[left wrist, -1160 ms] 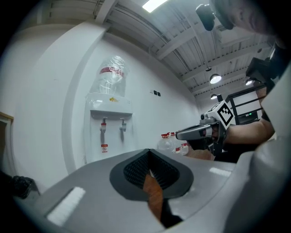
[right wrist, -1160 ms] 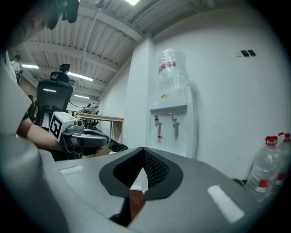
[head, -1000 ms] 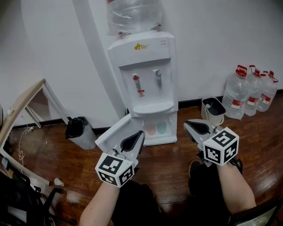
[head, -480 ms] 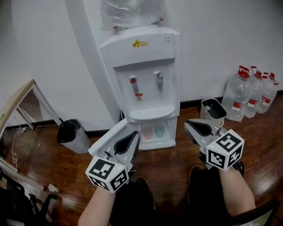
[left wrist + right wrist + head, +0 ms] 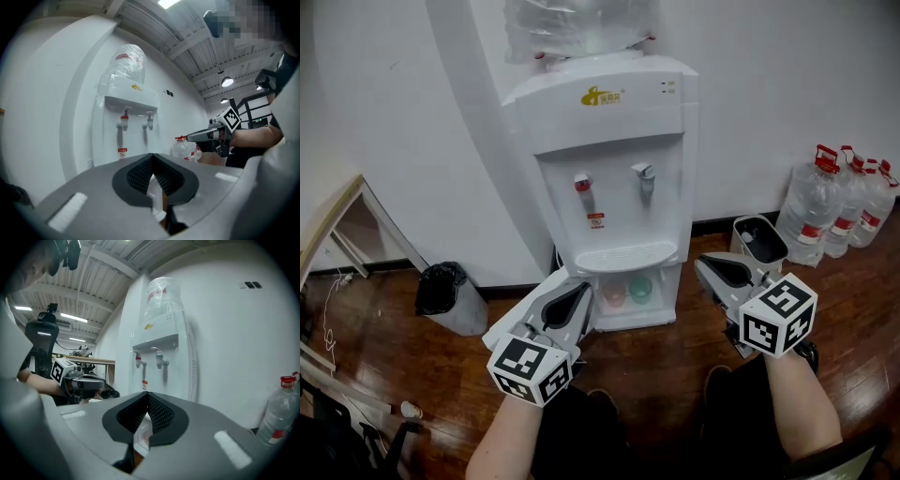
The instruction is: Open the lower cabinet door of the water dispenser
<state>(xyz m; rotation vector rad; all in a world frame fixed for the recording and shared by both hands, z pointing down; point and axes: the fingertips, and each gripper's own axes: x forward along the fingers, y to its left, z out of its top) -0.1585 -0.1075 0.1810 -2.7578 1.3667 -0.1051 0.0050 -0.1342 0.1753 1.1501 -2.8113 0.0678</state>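
Observation:
The white water dispenser [image 5: 614,178] stands against the wall with a clear bottle on top. Its lower cabinet door [image 5: 508,323] hangs open, swung out to the left. A pink cup [image 5: 614,294] and a green cup [image 5: 640,288] show inside the cabinet. My left gripper [image 5: 581,292] is shut and empty, and in the head view it lies over the open door's edge. My right gripper [image 5: 701,263] is also shut on nothing, off to the right of the cabinet. The left gripper [image 5: 152,154] and the right gripper [image 5: 147,393] both point level at the dispenser [image 5: 131,101].
A black bin bag [image 5: 441,291] sits on the wooden floor left of the dispenser. A small white bin [image 5: 757,239] and several large water bottles [image 5: 839,202] stand to the right. A wooden frame [image 5: 337,225] leans at the far left.
The dispenser has grown larger in the head view as both grippers came closer to it. The open door now lies mostly under the left gripper. Both jaws have stayed together.

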